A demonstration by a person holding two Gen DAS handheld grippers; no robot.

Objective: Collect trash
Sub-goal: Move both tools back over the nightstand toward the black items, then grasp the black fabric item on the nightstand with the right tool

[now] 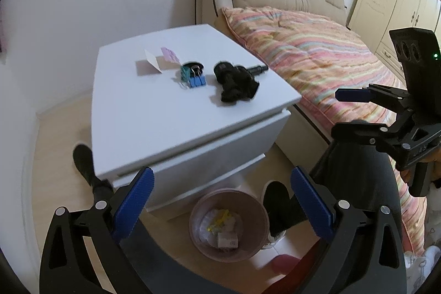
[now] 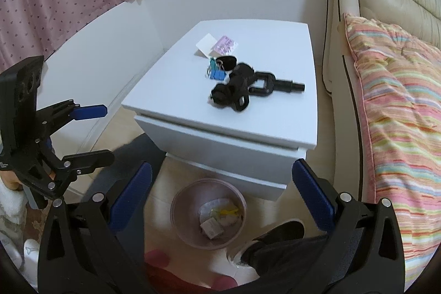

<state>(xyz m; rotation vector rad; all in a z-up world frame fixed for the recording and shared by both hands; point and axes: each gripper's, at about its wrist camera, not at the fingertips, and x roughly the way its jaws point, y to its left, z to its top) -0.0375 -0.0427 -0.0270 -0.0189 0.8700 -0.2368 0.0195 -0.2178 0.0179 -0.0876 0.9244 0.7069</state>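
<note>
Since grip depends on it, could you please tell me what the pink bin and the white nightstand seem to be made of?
Pink bin: probably plastic, with a smooth, thin, evenly coloured wall; it holds paper scraps. White nightstand: likely painted or laminated board, flat with crisp edges and a soft, matte-to-satin sheen; its core is not visible.

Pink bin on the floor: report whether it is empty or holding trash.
Holding trash. The pink bin stands upright before the white nightstand, with crumpled paper, yellow scraps and a small white box inside.

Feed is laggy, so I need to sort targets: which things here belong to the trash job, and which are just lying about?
Job:
pink bin, scraps already inside
white card
pink wrapper

Lying about, probably:
binder clips
black tool
black cloth
pillow
nightstand
</note>
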